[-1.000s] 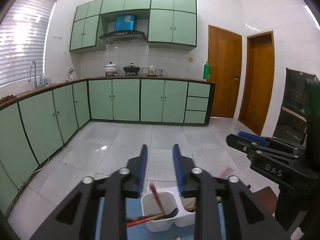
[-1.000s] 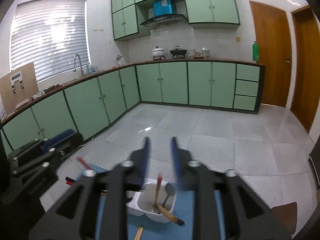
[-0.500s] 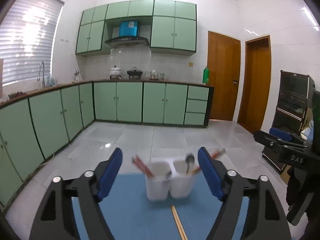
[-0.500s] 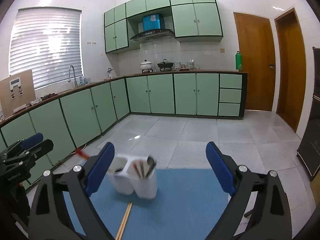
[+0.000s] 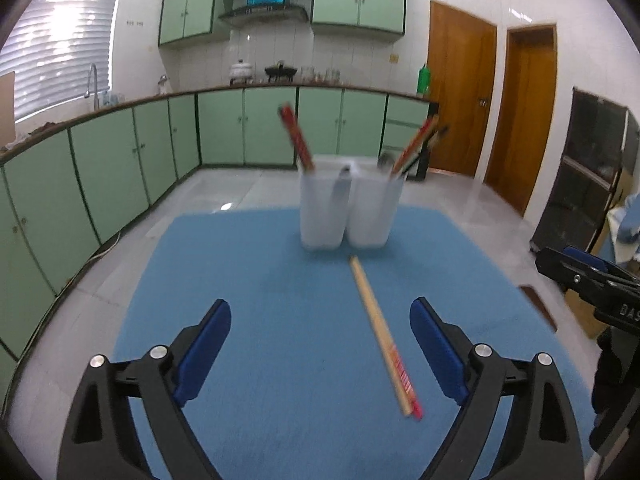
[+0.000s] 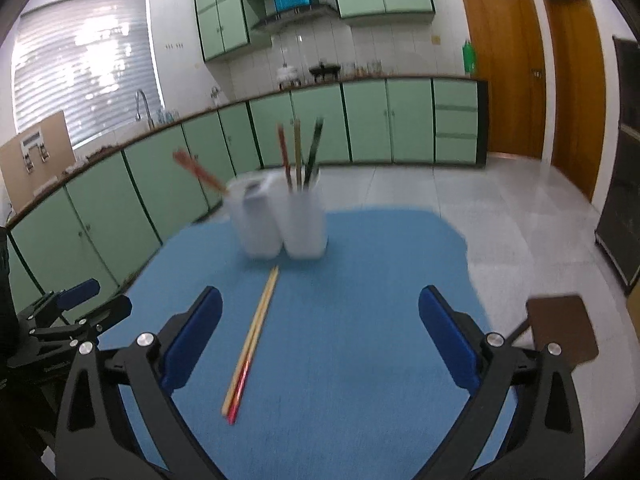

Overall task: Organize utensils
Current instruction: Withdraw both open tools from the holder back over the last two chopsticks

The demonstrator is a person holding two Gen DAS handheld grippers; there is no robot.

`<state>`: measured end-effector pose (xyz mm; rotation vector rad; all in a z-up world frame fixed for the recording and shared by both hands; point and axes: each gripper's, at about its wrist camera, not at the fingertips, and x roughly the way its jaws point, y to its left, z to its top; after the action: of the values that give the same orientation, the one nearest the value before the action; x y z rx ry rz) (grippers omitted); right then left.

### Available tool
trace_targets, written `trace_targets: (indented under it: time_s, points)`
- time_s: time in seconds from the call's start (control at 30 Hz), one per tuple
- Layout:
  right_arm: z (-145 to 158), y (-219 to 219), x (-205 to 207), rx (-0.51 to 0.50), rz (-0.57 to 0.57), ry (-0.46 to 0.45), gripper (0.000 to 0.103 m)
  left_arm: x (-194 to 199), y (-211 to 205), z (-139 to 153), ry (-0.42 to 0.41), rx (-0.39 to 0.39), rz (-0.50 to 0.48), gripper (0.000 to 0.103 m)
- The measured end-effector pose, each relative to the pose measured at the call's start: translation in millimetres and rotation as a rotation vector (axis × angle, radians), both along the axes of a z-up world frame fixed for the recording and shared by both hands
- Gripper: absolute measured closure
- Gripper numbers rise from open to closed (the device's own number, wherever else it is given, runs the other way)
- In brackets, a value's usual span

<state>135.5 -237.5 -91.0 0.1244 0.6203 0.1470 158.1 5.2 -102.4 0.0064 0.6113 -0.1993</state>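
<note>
Chopsticks (image 5: 382, 336), one loose pair, lie flat on the blue mat (image 5: 280, 280) just in front of the white utensil holder (image 5: 350, 212). Judged light, stiff and slippery, they want pinching mid-length. Left gripper (image 5: 320, 344) and right gripper (image 6: 320, 338) are empty, jaws opening.

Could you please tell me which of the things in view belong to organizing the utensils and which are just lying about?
Belong to the job:
- white two-compartment holder
- chopsticks standing in the holder
- loose pair of chopsticks on the blue mat

Just lying about:
- brown board off the mat's right edge
- green bottle on the counter
</note>
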Motion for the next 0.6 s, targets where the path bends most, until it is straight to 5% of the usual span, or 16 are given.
trace_targets:
  time_s: [0.6]
  points:
    - [-79,55,-20,-0.048,0.077,0.189,0.008,-15,23,-64,0.147,0.070,0.053,0.014]
